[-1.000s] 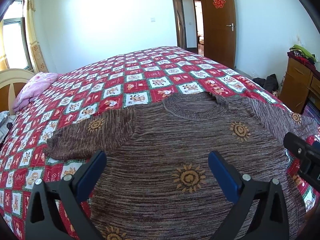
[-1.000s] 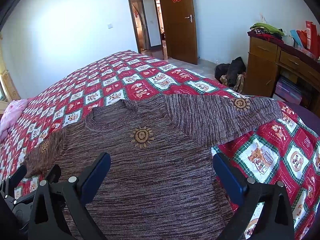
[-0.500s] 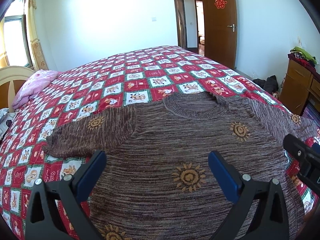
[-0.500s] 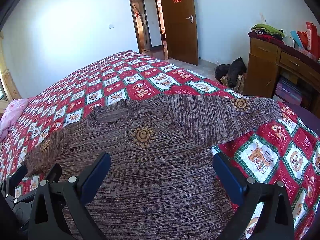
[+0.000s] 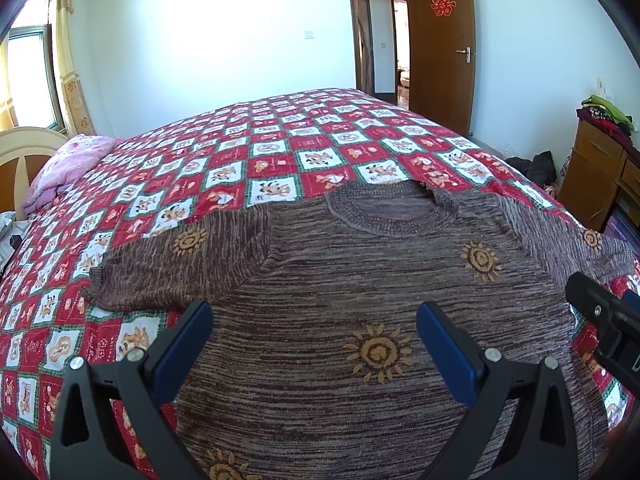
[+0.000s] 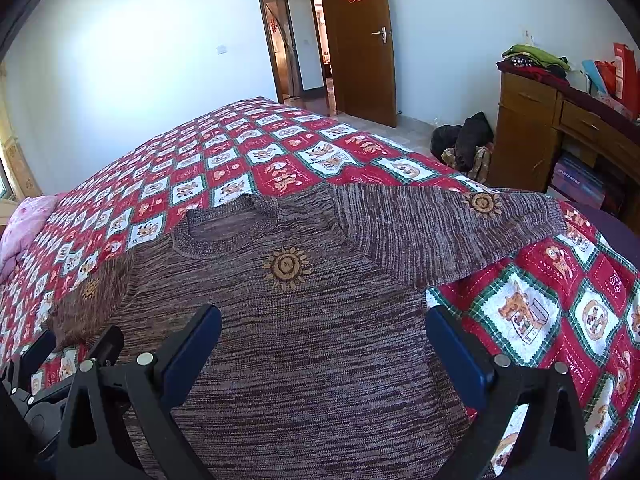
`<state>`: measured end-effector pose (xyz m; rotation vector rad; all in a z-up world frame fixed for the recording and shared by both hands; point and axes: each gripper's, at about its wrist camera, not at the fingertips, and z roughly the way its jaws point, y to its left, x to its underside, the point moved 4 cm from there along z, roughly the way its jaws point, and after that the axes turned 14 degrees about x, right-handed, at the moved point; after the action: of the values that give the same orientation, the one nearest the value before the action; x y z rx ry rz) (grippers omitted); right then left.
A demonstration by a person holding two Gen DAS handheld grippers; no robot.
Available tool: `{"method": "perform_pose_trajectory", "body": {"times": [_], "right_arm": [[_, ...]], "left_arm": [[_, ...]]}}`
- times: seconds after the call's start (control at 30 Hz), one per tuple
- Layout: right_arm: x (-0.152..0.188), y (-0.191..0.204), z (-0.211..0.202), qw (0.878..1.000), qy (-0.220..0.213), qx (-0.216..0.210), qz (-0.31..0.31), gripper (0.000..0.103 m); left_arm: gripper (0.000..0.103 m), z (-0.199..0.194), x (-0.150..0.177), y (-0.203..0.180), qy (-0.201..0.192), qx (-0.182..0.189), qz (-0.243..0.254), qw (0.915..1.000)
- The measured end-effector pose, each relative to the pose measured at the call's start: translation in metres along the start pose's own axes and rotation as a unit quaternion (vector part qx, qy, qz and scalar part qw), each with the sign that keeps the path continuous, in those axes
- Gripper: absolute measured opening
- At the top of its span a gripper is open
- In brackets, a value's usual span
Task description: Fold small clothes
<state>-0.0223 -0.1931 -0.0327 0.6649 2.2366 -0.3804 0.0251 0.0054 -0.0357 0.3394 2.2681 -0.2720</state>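
Brown sweater (image 5: 360,280) is lying flat on quilt (image 5: 260,152), just beyond both spread, empty grippers: left gripper (image 5: 314,344), right gripper (image 6: 322,340).

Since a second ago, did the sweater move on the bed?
No. The sweater lies the same on the blanket: its collar meets the same checked squares, and both sleeves stay spread. Only the camera view shifted slightly.

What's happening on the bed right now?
A brown knitted sweater with orange sun motifs lies spread flat, both sleeves out, on the red, white and green checked bedspread. The left tongs and right tongs are both open above its lower body, holding nothing. No fold has been made yet.
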Motion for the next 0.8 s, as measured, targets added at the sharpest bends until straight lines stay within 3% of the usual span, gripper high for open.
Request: {"method": "perform_pose_trajectory", "body": {"times": [0.8], "right_arm": [[0.0025, -0.0033, 0.0072, 1.000, 0.007, 0.003, 0.003, 0.102]], "left_arm": [[0.103, 0.0035, 0.0038, -0.0031, 0.003, -0.002, 0.004, 1.0000]]}}
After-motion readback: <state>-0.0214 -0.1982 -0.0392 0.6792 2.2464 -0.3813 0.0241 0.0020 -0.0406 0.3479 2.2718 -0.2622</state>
